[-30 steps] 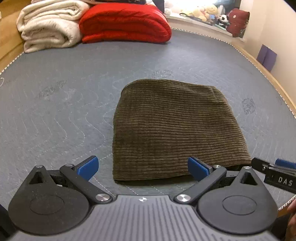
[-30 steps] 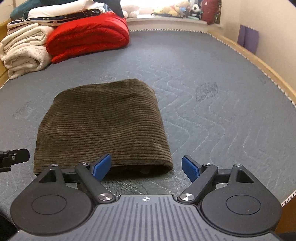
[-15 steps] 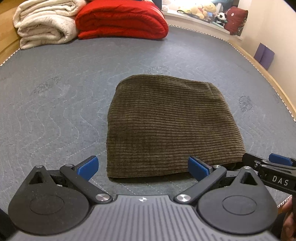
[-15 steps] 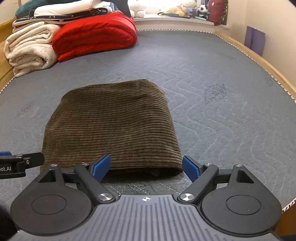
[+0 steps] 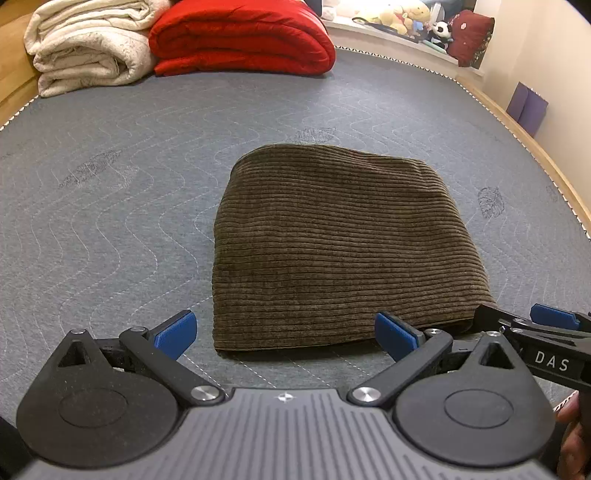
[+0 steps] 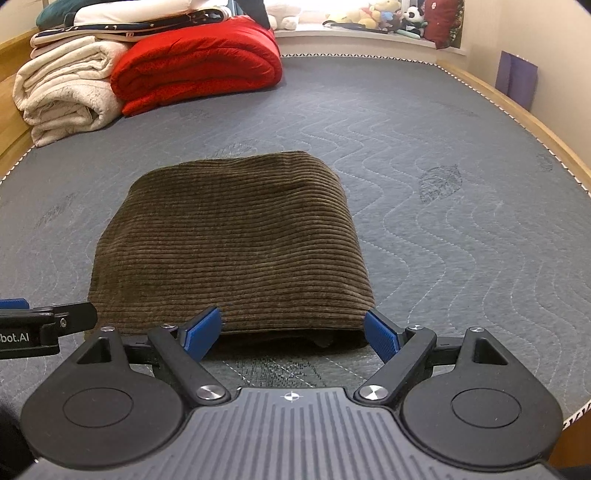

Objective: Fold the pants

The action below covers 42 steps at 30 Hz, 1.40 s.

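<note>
The brown corduroy pants (image 5: 343,251) lie folded in a compact rectangle on the grey quilted mattress (image 5: 110,206); they also show in the right wrist view (image 6: 232,243). My left gripper (image 5: 284,332) is open and empty, just short of the bundle's near edge toward its left corner. My right gripper (image 6: 291,330) is open and empty, at the near edge toward the right corner, where inner layers show. Each gripper's side appears in the other's view.
A folded red blanket (image 5: 240,37) and cream blankets (image 5: 88,48) are stacked at the far end of the mattress. Stuffed toys (image 5: 406,18) sit on a ledge behind. The wooden bed frame (image 5: 535,155) runs along the right edge.
Both grippers stayed open and drew back slightly from the pants while tilting up. The pants have not moved on the mattress.
</note>
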Each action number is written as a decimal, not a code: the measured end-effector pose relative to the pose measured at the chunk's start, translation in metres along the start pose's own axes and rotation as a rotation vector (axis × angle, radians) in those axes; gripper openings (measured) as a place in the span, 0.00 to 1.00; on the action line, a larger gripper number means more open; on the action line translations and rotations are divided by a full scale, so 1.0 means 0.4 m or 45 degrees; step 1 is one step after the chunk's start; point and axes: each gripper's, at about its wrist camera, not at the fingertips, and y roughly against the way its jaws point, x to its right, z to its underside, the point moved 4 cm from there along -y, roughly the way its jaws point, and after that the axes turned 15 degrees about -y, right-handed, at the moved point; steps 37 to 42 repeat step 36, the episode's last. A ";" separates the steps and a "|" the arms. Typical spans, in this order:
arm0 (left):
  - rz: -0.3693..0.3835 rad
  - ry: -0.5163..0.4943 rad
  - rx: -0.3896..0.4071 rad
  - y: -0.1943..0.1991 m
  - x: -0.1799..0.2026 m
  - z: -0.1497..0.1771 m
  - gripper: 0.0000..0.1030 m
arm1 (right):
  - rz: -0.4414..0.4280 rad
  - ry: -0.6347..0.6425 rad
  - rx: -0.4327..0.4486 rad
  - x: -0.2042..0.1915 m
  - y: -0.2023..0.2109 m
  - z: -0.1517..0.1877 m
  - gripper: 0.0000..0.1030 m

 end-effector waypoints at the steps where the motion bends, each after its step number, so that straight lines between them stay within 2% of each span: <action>1: 0.001 -0.002 0.001 0.000 0.001 0.000 1.00 | -0.001 -0.002 -0.001 0.000 0.000 0.001 0.83; 42: 0.042 -0.015 0.001 -0.009 0.014 -0.002 1.00 | -0.002 0.014 -0.004 -0.006 -0.004 0.002 0.83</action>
